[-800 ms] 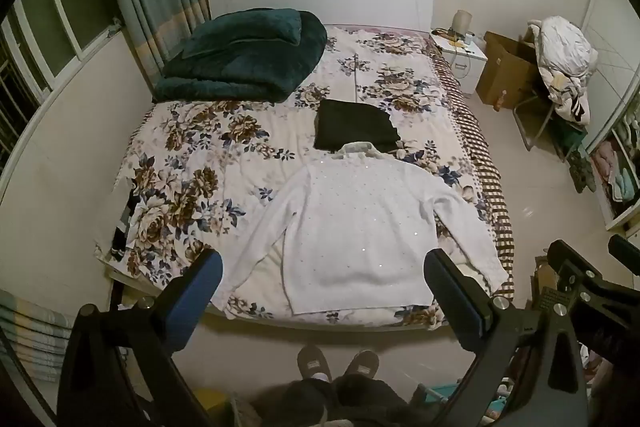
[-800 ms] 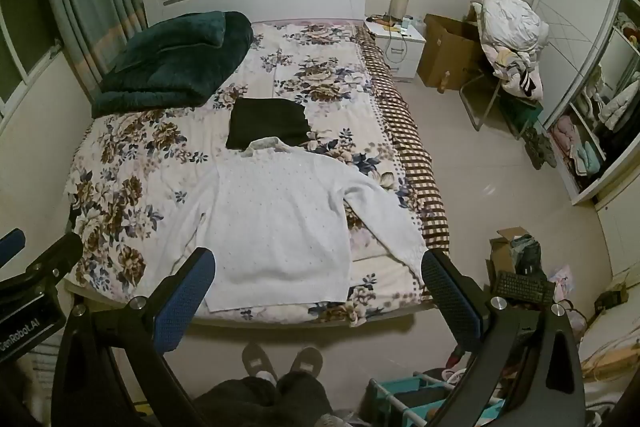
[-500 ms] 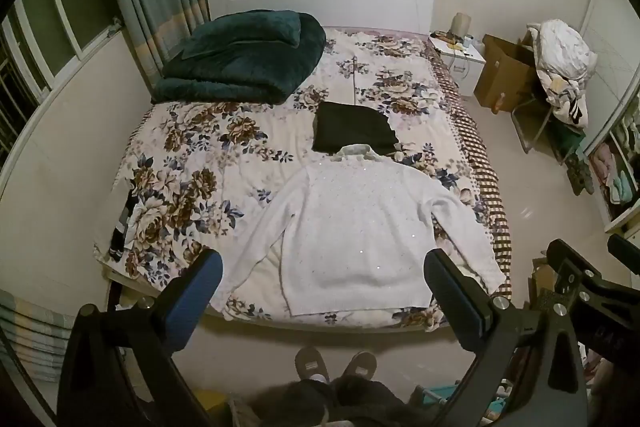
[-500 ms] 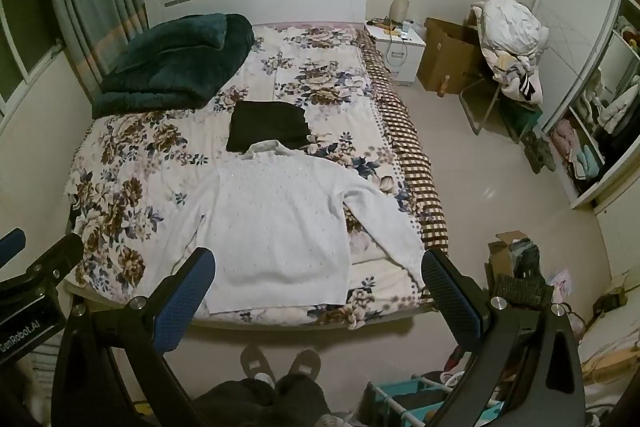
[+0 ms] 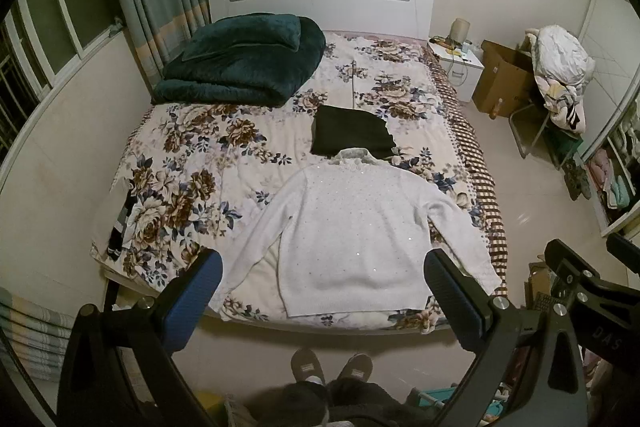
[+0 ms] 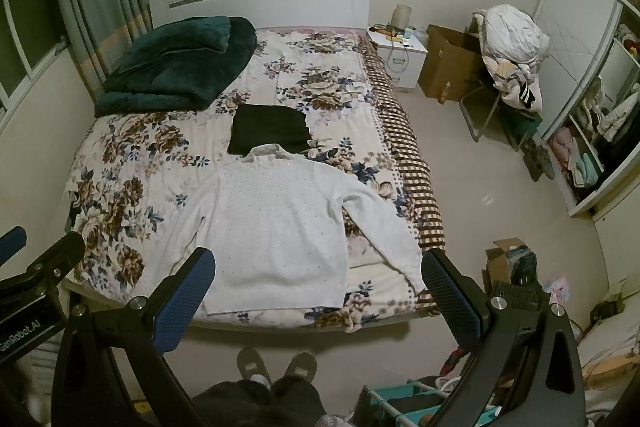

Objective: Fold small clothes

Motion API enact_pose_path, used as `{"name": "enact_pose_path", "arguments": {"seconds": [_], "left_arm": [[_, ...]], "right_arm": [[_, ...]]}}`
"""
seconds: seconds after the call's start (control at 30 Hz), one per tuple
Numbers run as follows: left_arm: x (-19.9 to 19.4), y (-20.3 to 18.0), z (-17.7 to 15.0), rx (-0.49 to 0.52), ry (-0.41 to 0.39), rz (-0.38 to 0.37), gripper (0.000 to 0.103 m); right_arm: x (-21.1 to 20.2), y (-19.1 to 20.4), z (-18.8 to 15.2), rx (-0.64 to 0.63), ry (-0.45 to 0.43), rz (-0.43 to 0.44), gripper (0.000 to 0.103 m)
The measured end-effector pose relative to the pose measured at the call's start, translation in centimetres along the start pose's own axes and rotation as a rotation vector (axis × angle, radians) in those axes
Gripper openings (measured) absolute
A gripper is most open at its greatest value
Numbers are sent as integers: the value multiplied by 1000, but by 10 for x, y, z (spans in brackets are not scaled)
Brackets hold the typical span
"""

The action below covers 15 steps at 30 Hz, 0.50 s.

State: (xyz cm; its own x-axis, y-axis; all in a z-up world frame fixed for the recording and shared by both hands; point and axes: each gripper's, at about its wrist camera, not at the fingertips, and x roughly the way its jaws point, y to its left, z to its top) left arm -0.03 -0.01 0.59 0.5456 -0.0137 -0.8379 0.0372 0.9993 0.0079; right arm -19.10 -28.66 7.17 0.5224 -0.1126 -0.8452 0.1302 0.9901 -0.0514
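A white sweater (image 5: pixel 352 227) lies flat on the floral bed (image 5: pixel 192 155), sleeves spread, hem toward me; it also shows in the right wrist view (image 6: pixel 280 223). A folded dark garment (image 5: pixel 352 135) lies just beyond its collar, and shows in the right wrist view (image 6: pixel 270 134) too. My left gripper (image 5: pixel 324 297) is open and empty, held above the foot of the bed. My right gripper (image 6: pixel 316 293) is open and empty beside it, also short of the sweater.
A folded dark green blanket (image 5: pixel 240 61) lies at the head of the bed on the left. A nightstand (image 6: pixel 398 61), a cardboard box (image 6: pixel 450 61) and a chair piled with clothes (image 6: pixel 510 55) stand to the right. A shelf unit (image 6: pixel 588 143) is at far right. My feet (image 5: pixel 330 367) stand at the bed's foot.
Both views have drawn back and risen very slightly from the bed. The sweater and the dark garment have not moved, and both grippers stay open.
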Motion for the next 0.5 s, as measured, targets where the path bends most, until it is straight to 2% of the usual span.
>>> {"name": "enact_pose_path", "arguments": {"seconds": [0.5], "left_arm": [[-1, -4, 2, -3, -5, -7, 103]], "right_arm": [[-4, 0, -1, -5, -10, -6, 103]]}}
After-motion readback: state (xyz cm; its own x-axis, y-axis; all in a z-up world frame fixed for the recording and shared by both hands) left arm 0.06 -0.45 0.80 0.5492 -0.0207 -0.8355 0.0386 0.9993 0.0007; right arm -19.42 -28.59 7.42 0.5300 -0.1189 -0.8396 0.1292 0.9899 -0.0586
